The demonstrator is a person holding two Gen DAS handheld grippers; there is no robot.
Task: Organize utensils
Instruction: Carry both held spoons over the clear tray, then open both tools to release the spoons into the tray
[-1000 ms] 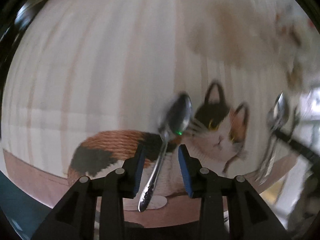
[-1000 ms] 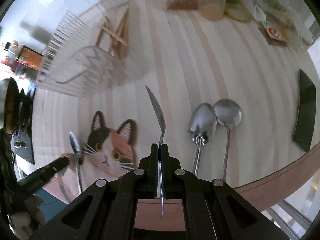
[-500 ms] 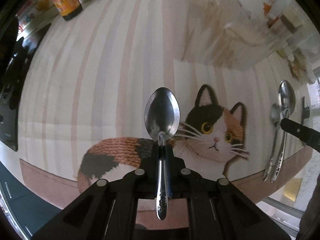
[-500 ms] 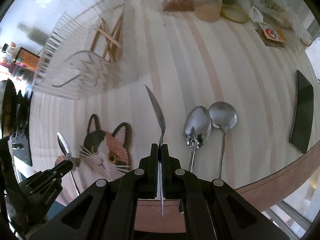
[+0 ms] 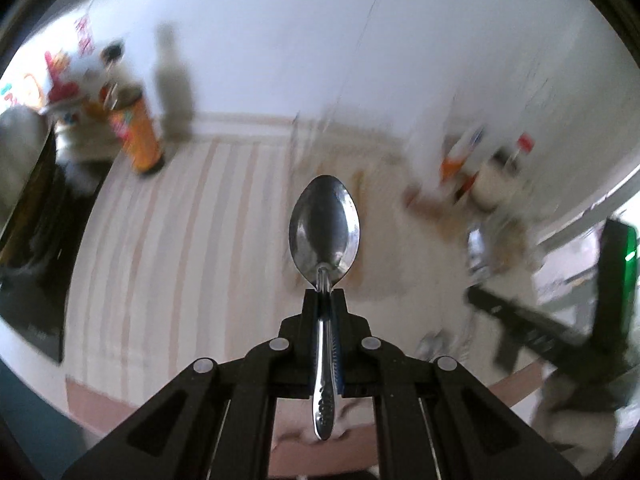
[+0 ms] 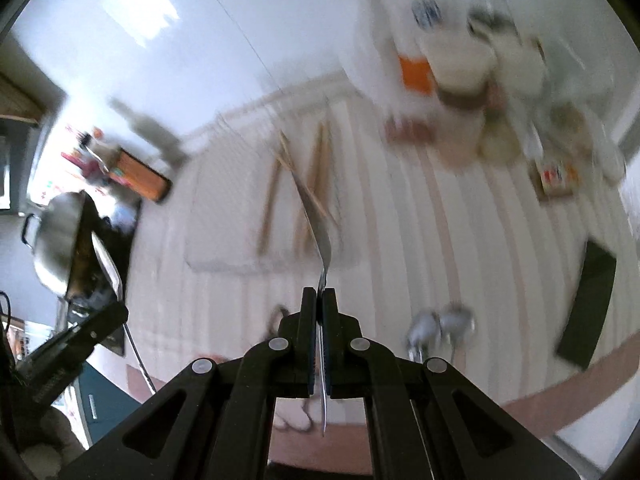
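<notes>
My left gripper (image 5: 324, 294) is shut on the handle of a steel spoon (image 5: 324, 232), bowl facing me, held above the striped table (image 5: 168, 248). My right gripper (image 6: 319, 294) is shut on a second spoon (image 6: 316, 220) seen edge-on, its bowl pointing at a clear tray (image 6: 248, 224) that holds wooden chopsticks (image 6: 316, 184). Two more spoons (image 6: 440, 326) lie on the table to the right. The left gripper with its spoon (image 6: 108, 276) shows at the left of the right wrist view. The right gripper (image 5: 532, 332) shows at the right of the left wrist view.
An orange bottle (image 5: 138, 136) stands at the back left by a black stove (image 5: 32, 216). Jars and bottles (image 6: 460, 80) crowd the back right. A black phone (image 6: 588, 300) lies at the right near the table edge. A steel pot (image 6: 56, 236) sits far left.
Both grippers have lifted and tilted up with their spoons, so the cat mat has dropped out of view and the back wall and tray now show. Both views are motion-blurred.
</notes>
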